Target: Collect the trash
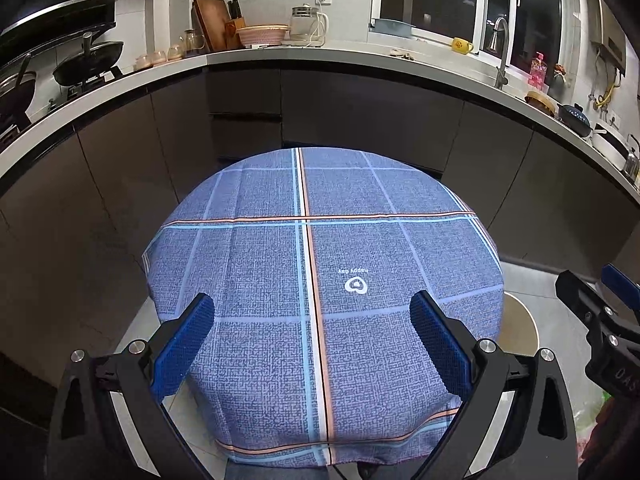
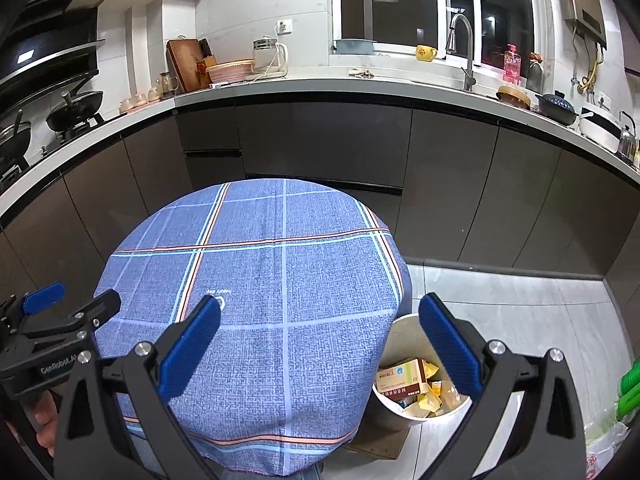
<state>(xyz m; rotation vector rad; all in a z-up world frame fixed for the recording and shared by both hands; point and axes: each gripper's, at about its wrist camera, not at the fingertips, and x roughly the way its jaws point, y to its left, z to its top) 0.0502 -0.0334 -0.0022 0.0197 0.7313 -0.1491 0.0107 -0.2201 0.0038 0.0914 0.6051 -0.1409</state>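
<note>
A round table with a blue plaid cloth (image 1: 280, 264) fills the middle of both views (image 2: 304, 280); I see nothing lying on it. A white trash bin (image 2: 400, 344) stands on the floor at the table's right edge and holds a cardboard box (image 2: 402, 376) and yellow wrappers (image 2: 430, 398). Its rim shows in the left wrist view (image 1: 520, 324). My left gripper (image 1: 312, 312) is open and empty above the table's near part. My right gripper (image 2: 320, 316) is open and empty, its right finger over the bin. Each gripper shows in the other's view, the right one (image 1: 596, 308) and the left one (image 2: 68, 308).
A curved kitchen counter (image 1: 320, 56) runs behind the table with dark cabinets below. On it are pans, a kettle (image 1: 306, 24), a cutting board, a yellow mug (image 1: 462, 45) and a sink faucet. Grey floor tiles (image 2: 520, 312) lie right of the bin. A green object (image 2: 630, 388) is at far right.
</note>
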